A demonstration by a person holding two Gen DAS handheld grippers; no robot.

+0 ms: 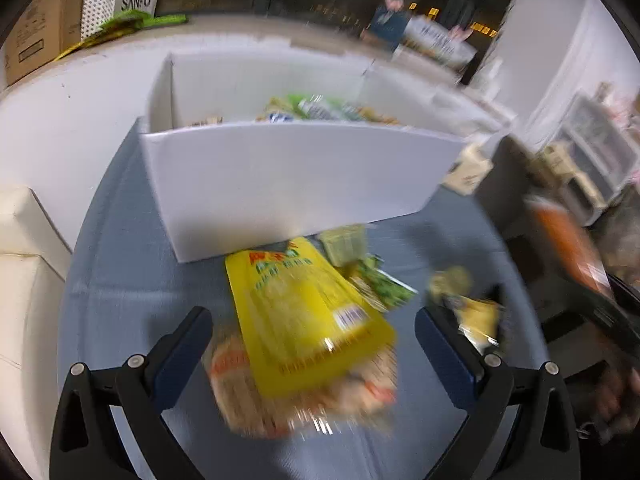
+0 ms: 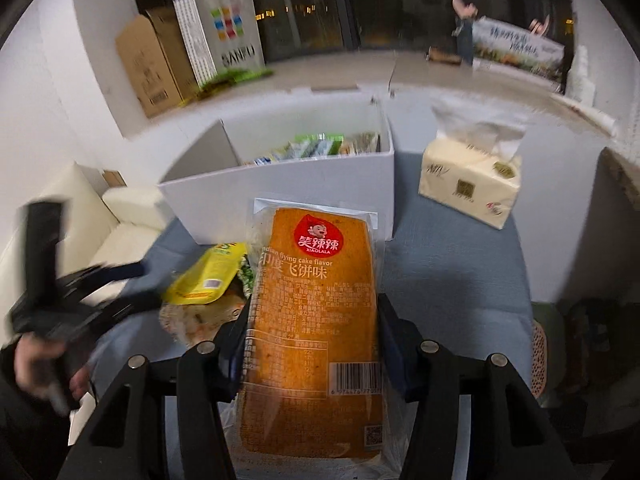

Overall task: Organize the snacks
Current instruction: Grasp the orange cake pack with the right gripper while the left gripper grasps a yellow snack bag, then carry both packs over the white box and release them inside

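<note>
The right gripper (image 2: 312, 328) has its jaws clenched on an orange snack packet (image 2: 316, 300), one pad pressed against each long side about halfway along it; the packet runs lengthwise between the jaws, its red logo end pointing toward the white box (image 2: 280, 192) and its barcode end back by the gripper body. The packet appears to be held above the blue desk (image 2: 452, 264), though how high cannot be told. The left gripper (image 1: 314, 330) has its jaws spread wide and released, with nothing pressed between them; they stand to either side of a yellow packet (image 1: 304, 316) that lies on the desk, without touching it as far as the blur allows. That yellow packet lies on top of a pale orange-and-clear packet (image 1: 304, 396), and beside it, toward the box, are a small green packet (image 1: 384, 286) and a pale green one (image 1: 344, 242) touching the foot of the box wall. Another small yellow packet (image 1: 476, 312) lies just beyond the left gripper's right-hand jaw. The white box stands toward the far edge of the desk, and several green and yellow packets (image 2: 320, 146) show inside it. A tissue pack (image 2: 472, 172) stands near the far right corner of the desk, just beside the box. A hand (image 2: 44, 364) holding the left gripper shows at the left edge of the right wrist view.
</note>
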